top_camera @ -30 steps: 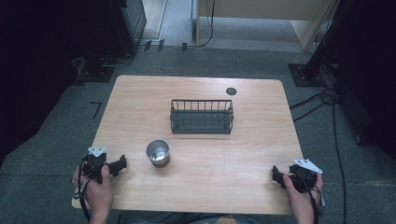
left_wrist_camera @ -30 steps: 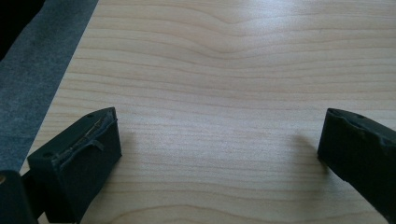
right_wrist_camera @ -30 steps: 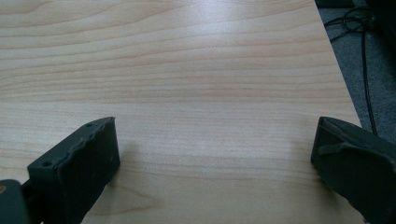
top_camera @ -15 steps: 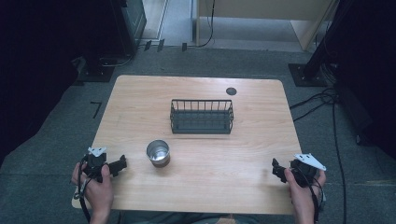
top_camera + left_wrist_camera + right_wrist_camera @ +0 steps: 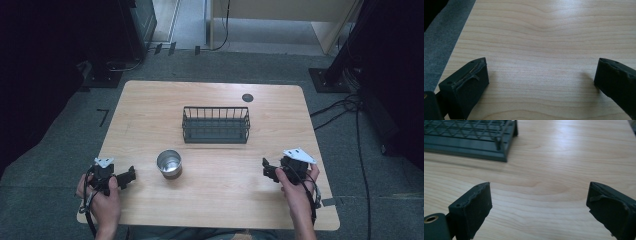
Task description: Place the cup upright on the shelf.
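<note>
One wire basket (image 5: pixel 216 125) and one metal cup (image 5: pixel 169 163) are seen on the wooden table (image 5: pixel 225 210) — nothing can be made out inside either. The left gripper (image 5: pixel 131 175) is held with jaws spread wide over bare wood, the cup just beyond its tips. The right gripper (image 5: pixel 265 167) is likewise wide apart — the basket lies ahead of it, to its left.

Both forearms are coming in from the table's (image 5: pixel 210 100) near edge. The left hand (image 5: pixel 102 197) is holding the left gripper (image 5: pixel 131 174) near the near left corner, its jaws standing wide apart and pointing toward the table's right side. The right hand (image 5: pixel 295 185) is gripping the right gripper (image 5: pixel 265 167) near the right edge, jaws spread wide, pointing leftward.
</note>
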A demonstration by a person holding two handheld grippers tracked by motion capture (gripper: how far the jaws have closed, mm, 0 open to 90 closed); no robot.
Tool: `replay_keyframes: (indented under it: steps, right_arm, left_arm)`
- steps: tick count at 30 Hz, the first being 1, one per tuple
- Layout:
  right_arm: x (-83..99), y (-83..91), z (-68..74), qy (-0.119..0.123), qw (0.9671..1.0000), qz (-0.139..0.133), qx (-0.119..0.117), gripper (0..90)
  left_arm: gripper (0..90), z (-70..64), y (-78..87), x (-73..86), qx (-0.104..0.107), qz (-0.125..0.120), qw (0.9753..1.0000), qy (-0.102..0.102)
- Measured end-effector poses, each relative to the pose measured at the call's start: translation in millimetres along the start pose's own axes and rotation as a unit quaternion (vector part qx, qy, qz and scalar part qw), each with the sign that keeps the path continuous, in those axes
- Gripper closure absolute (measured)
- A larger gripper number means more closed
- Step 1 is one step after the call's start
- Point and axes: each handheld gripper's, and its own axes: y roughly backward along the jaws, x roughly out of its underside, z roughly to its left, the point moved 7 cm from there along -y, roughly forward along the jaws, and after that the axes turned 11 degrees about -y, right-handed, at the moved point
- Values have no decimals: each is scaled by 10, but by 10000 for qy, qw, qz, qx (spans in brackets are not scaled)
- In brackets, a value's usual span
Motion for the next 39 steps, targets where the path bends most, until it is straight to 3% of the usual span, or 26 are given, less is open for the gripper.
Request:
replay_keyframes:
  steps: [1,2,6,7,8,13,20,31,39]
  right_arm:
    - [-12,-26,117,92,9999,23,-79,56]
    - [-12,-26,117,92,9999,23,-79,56]
    - [-43,-86,384,226,9993,31,-307,55]
    - [-43,-86,384,226,9993,31,-307,55]
    - [-48,-117,494,353,9988,48,-340,48]
    - [-66,-179,804,538,9968,89,-588,31]
    - [-115,-234,1150,645,9940,68,-879,20]
    - [-123,-232,1567,809,9889,116,-1244,0]
    - [-86,-210,1825,867,9826,113,-1638,0]
  left_arm:
    - [0,0,0,0,1,0,10000,-1]
    - [0,0,0,0,0,0,10000,-1]
    - [0,0,0,0,0,0,10000,-1]
    - [0,0,0,0,0,0,10000,-1]
    - [0,0,0,0,-1,-1,10000,0]
    - [0,0,0,0,-1,2,10000,-5]
    - [0,0,0,0,-1,1,10000,-1]
    - [0,0,0,0,-1,0,10000,0]
    - [0,-1,0,0,0,1,10000,4]
